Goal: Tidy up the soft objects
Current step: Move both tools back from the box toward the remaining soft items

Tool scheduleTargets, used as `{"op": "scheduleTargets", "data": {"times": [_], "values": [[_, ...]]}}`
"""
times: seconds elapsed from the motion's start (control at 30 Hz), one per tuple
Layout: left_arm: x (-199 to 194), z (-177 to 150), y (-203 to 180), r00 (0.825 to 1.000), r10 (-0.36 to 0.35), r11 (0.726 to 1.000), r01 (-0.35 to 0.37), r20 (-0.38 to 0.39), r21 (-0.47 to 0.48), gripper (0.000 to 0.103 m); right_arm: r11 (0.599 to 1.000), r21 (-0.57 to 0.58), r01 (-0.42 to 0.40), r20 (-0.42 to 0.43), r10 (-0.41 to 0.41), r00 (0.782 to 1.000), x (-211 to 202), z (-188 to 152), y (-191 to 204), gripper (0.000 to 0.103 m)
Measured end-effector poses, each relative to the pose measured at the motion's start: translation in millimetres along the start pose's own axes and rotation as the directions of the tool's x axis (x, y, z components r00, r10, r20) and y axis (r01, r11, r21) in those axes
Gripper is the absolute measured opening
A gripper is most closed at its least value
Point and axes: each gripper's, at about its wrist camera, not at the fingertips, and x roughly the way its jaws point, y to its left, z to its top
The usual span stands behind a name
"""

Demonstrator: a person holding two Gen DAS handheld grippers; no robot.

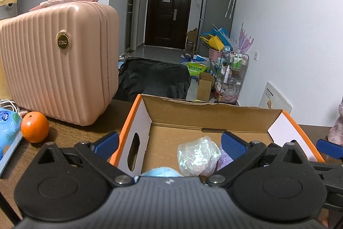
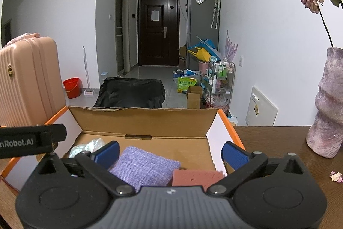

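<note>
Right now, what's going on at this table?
A person holds a two-finger gripper in each hand over an open cardboard box on a wooden table. The left gripper and right gripper both stand wide open and hold nothing. Inside the box lie a purple cloth, a pink sponge, a shiny crumpled bag and something light blue. An orange and a pink suitcase sit outside it.

The left hand-held gripper [image 1: 170, 143] hides most of a pale blue soft thing [image 1: 159, 172] in the box [image 1: 214, 117], and the picture's edge cuts off the blue packet [image 1: 8, 134].
</note>
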Motion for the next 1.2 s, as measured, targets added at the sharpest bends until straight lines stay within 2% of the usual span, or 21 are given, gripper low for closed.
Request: {"op": "scheduleTargets", "data": {"times": [0.67,1.2], "values": [[-27.4,-8.9,7.4,1.0,0.004,1.0,-0.003,0.027,-0.025,0.103,1.0,-0.021,0.012,0.053,-0.01,0.999,-29.9,-9.6,0.4,0.103],[-64.4,-25.9,13.5,0.997,0.029,0.999,-0.03,0.075,0.011,0.103,0.999,-0.034,0.025,0.084,-0.022,0.996,-67.2,-26.7,0.7,0.103]]}}
